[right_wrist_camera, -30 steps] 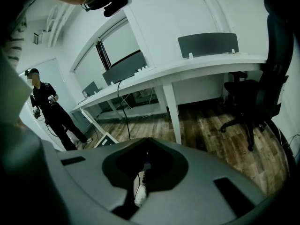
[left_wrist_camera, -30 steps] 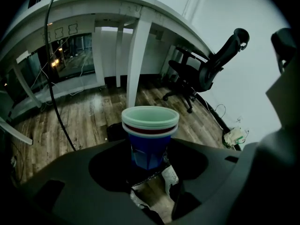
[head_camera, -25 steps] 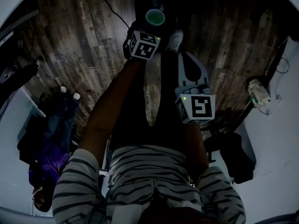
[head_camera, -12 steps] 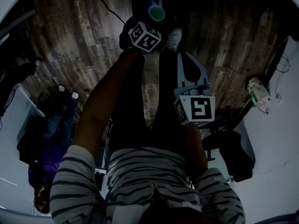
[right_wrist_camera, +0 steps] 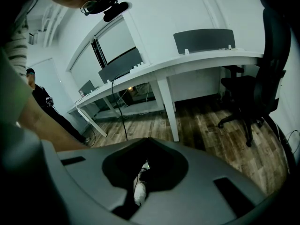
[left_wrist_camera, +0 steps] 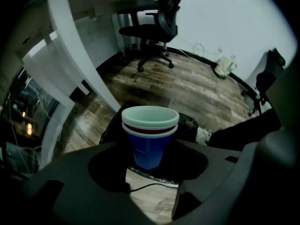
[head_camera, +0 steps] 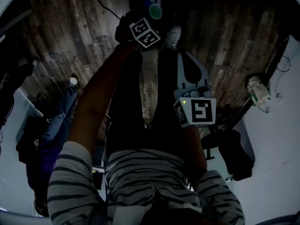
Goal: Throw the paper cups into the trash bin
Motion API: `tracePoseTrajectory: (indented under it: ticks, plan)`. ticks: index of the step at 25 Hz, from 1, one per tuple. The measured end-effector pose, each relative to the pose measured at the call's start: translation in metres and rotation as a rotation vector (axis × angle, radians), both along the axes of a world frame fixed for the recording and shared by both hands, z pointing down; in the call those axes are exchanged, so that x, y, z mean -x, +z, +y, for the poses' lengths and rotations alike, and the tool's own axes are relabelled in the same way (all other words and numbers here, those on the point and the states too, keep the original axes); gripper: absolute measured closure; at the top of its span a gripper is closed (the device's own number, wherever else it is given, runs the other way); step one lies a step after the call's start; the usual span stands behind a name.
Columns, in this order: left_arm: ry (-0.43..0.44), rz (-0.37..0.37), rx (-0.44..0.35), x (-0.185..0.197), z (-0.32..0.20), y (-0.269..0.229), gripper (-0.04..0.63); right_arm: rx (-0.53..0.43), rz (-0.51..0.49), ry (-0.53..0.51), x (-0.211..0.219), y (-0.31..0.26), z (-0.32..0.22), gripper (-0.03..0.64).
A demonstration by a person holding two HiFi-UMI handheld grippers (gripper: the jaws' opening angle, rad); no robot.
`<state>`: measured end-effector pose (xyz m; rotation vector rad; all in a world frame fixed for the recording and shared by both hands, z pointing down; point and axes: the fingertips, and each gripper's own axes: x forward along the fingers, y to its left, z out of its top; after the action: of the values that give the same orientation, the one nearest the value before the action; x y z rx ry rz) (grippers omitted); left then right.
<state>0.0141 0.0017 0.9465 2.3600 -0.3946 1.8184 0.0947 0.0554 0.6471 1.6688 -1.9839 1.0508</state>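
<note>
Several nested paper cups (left_wrist_camera: 149,139), blue outermost with a red-banded one and a mint-green one stacked inside, stand upright between the jaws of the left gripper (left_wrist_camera: 150,159), which is clamped on the lower wall of the blue cup. The black bag-lined trash bin (left_wrist_camera: 191,123) sits directly behind and below the cups. The stack hides most of the bin's mouth, so I cannot confirm that the cups are squarely over it. The right gripper (right_wrist_camera: 140,182) hangs low beside the person's leg, jaws drawn together on nothing.

Risks noted:
- If the jaws part before the stack is over the opening, the cups are likely to land on the plank wood floor (left_wrist_camera: 197,88).
- Only the outer cup is held. Any tilt could let the inner cups slide out and scatter.
- A drop onto the bag's rumpled rim could tip the stack outward.
</note>
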Motion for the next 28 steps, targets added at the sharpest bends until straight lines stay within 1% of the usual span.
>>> tracePoseTrajectory:
  ticks: [2, 4, 8, 12, 14, 17, 22, 28]
  plan:
    - [0.074, -0.022, -0.023, 0.000, 0.001, 0.005, 0.337, -0.008, 0.006, -0.017, -0.001, 0.001, 0.000, 0.598]
    - [0.115, -0.038, -0.035, 0.001, 0.001, 0.009, 0.337, -0.011, 0.006, -0.022, -0.001, 0.002, 0.001, 0.598]
    - [0.142, -0.066, -0.034, 0.004, 0.001, 0.018, 0.337, -0.005, 0.008, -0.020, 0.000, 0.003, 0.004, 0.598]
    - [0.192, -0.108, -0.054, 0.004, 0.000, 0.027, 0.337, -0.003, 0.002, -0.019, 0.000, 0.005, 0.004, 0.598]
    - [0.201, -0.121, -0.056, 0.003, -0.001, 0.032, 0.337, 0.002, 0.003, -0.029, 0.001, 0.007, 0.005, 0.598]
    - [0.209, -0.135, -0.057, 0.005, -0.002, 0.039, 0.337, 0.004, -0.005, -0.015, 0.003, 0.007, 0.005, 0.598]
    - [0.211, -0.144, -0.058, 0.005, -0.005, 0.048, 0.337, -0.005, -0.010, -0.015, 0.003, 0.010, 0.005, 0.598]
    - [0.194, -0.156, -0.055, 0.001, -0.006, 0.056, 0.337, 0.030, 0.012, -0.028, -0.002, 0.018, 0.013, 0.598]
